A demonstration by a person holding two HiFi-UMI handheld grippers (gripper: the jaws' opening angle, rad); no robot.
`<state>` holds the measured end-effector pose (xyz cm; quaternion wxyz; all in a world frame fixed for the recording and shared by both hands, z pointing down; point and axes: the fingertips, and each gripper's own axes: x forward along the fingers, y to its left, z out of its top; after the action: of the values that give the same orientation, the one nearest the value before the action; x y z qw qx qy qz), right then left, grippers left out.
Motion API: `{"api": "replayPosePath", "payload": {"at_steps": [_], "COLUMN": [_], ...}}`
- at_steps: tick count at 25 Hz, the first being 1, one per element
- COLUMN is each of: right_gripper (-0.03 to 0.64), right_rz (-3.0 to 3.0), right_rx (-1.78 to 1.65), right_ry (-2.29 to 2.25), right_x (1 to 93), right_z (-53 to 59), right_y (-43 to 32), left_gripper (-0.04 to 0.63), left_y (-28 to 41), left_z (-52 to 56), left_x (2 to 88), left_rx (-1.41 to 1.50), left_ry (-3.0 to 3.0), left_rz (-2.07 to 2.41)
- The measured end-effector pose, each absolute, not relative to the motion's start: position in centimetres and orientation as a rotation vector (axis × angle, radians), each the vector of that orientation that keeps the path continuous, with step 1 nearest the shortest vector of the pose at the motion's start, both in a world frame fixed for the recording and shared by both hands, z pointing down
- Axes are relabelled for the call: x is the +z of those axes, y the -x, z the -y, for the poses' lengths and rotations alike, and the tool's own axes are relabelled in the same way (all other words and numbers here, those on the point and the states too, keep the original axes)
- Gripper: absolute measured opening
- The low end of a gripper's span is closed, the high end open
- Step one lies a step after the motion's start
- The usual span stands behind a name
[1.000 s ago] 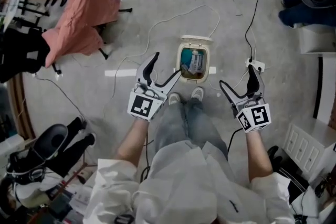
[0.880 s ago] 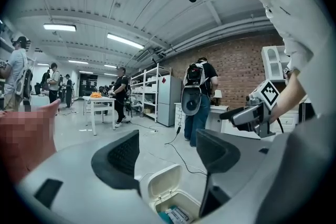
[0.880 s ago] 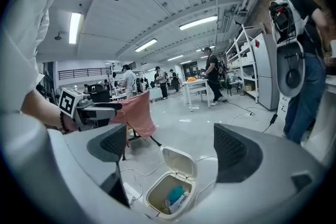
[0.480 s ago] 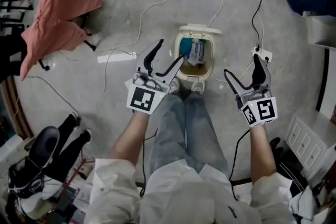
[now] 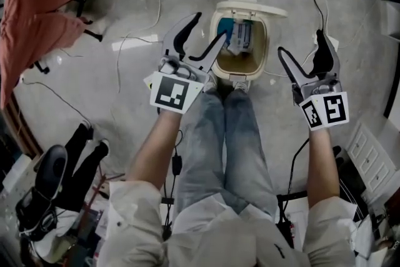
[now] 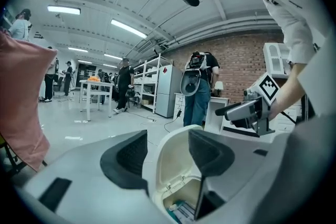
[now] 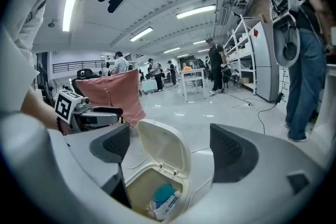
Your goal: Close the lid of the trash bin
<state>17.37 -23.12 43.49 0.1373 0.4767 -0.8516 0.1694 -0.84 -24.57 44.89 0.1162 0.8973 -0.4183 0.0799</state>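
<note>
Left fingers stand about half open and have just been closing, with nothing gripped. Right fingers gape wide, empty too. Between them the bin sits on the floor, its lid upright on the back hinge. It looks like light, stiff plastic, so I'd nudge the lid's top edge forward gently, lest the bin skid. Since a second ago both hands have dropped down beside the bin.

We see a cream trash bin and lid, teal-and-white packaging, a salmon-pink cloth, the mottled grey floor and blue jeans. The grey, black-padded left claw and right claw bear black-and-white squares.
</note>
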Motion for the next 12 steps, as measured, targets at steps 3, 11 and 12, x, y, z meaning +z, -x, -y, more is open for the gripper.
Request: {"api": "replayPosePath", "payload": {"at_steps": [3, 11, 12], "right_gripper": [0.482, 0.457, 0.454], "right_rz": [2.45, 2.421, 2.42], "right_rx": [0.498, 0.481, 0.468], "right_ry": [-1.386, -1.361, -1.351], "right_x": [46.1, 51.2, 51.4], "right_z": [23.9, 25.5, 25.6], "right_y": [-17.1, -16.6, -16.4], "left_gripper": [0.255, 0.207, 0.207], "left_y": [0.8, 0.2, 0.2], "left_z": [25.1, 26.8, 26.9], "left_x": [47.5, 52.1, 52.4], "left_rx": [0.239, 0.255, 0.26], "left_ry": [-2.627, -2.627, -2.625], "left_rz": [1.221, 1.235, 1.235]}}
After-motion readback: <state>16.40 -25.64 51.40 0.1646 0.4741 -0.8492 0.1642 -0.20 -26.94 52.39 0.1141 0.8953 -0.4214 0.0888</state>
